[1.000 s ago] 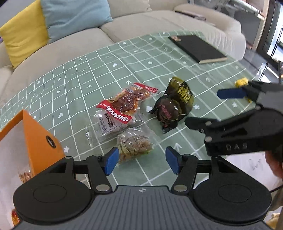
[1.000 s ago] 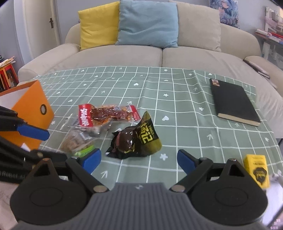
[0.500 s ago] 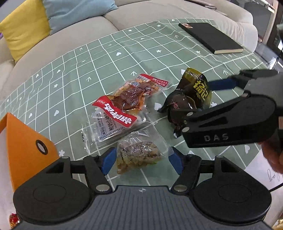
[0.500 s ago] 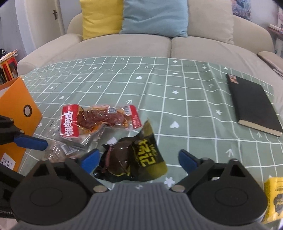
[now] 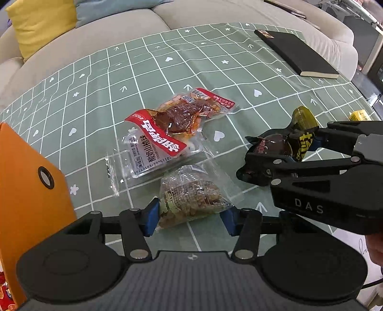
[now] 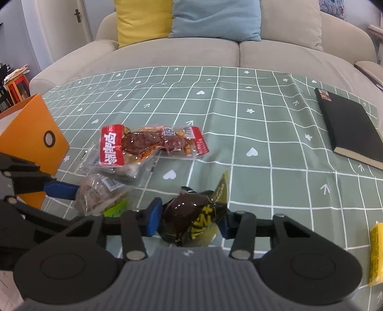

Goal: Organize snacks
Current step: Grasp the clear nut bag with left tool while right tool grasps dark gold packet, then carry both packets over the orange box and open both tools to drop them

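Note:
Several snack packs lie on the green checked tablecloth (image 5: 167, 59). My left gripper (image 5: 190, 217) has its blue pads against both sides of a clear pack of brown nutty snack (image 5: 191, 196); it also shows in the right wrist view (image 6: 95, 193). My right gripper (image 6: 189, 220) is closed on a dark brown and yellow pack (image 6: 191, 217), seen in the left wrist view too (image 5: 280, 146). A red-labelled meat pack (image 5: 167, 129) lies over a clear pack (image 5: 141, 158) just beyond. The orange box (image 5: 26, 186) stands at the left.
A black notebook (image 6: 347, 126) lies at the table's far right. A small yellow pack (image 6: 377, 253) sits near the right front edge. A beige sofa with yellow (image 6: 141, 19) and blue cushions runs behind the table.
Both grippers moved forward and down onto their packs and narrowed. The left now brackets the nutty pack; the right closed on the dark yellow pack.

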Available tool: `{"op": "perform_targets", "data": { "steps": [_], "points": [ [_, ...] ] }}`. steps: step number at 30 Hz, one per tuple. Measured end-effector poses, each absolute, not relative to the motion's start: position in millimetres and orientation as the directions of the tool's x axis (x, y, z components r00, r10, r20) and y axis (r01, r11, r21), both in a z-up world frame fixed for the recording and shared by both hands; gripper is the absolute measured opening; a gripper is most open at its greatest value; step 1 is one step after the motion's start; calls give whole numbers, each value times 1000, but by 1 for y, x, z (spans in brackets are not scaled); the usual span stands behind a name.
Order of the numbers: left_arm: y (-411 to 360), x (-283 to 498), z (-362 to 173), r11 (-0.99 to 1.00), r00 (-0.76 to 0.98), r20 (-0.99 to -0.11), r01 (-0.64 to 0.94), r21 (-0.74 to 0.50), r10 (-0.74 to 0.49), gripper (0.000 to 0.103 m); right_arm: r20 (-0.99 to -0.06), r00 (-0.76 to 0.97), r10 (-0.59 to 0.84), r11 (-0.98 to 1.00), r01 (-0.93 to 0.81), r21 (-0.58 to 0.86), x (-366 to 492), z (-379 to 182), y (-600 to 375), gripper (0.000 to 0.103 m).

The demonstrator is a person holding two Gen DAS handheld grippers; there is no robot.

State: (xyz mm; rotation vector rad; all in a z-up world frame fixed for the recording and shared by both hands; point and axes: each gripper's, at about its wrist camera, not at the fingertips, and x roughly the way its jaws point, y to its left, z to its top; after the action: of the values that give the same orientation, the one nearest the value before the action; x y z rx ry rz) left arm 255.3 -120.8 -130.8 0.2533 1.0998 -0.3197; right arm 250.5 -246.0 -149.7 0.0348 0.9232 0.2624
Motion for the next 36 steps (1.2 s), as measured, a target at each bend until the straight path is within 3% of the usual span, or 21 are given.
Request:
{"op": "perform_targets", "data": {
  "steps": [12,36],
  "points": [
    [-122,223,-126,944,429,-892,330,11,-140,56,-789,583,196,980,-92,176,210,-144,-256,38],
    [-89,120,-71,950,548,-799,301,-86,-246,56,-782,592,197,980,-132,147,109,-104,-240,37]
  ]
}}
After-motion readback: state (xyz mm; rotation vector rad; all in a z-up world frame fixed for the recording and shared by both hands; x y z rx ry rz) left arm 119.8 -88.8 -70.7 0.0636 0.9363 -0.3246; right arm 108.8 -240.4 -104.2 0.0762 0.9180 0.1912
